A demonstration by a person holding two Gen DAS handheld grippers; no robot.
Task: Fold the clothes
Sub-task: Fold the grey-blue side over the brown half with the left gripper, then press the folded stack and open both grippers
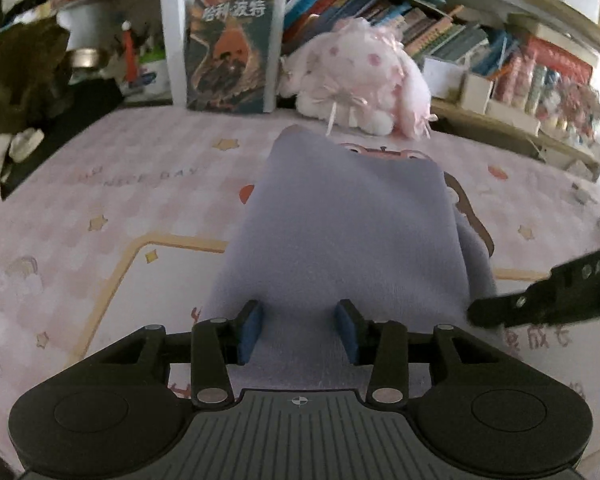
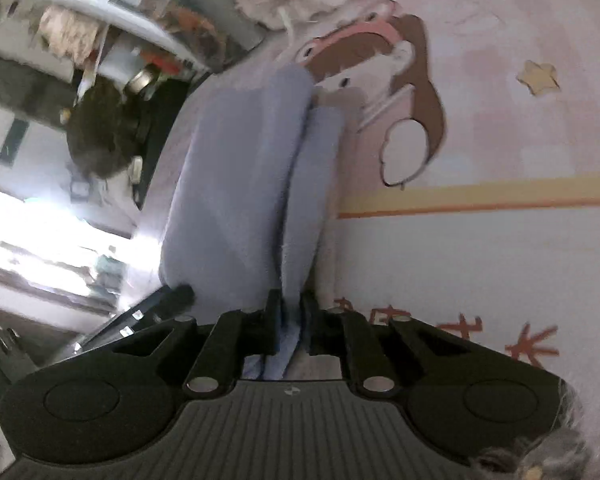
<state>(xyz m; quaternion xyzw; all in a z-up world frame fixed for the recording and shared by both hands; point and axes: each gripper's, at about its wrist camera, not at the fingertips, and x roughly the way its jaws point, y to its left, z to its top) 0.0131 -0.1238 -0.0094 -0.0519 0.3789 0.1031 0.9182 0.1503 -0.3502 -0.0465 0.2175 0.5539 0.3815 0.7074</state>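
Note:
A light blue-grey garment (image 1: 340, 220) lies folded on the pink printed mat (image 1: 100, 208), its near edge under my left gripper (image 1: 299, 330). The left gripper is open, blue pads either side of the cloth with a wide gap. My right gripper (image 2: 291, 322) is turned on its side and shut on the garment's layered edge (image 2: 260, 168), lifting it slightly. The right gripper's black finger (image 1: 540, 300) shows in the left wrist view at the garment's near right corner.
A pink plush toy (image 1: 360, 80) sits beyond the garment's far end. A book (image 1: 232, 48) stands upright against a white shelf post. Bookshelves (image 1: 480, 52) line the back. Dark clutter (image 1: 24, 80) sits at the left edge of the mat.

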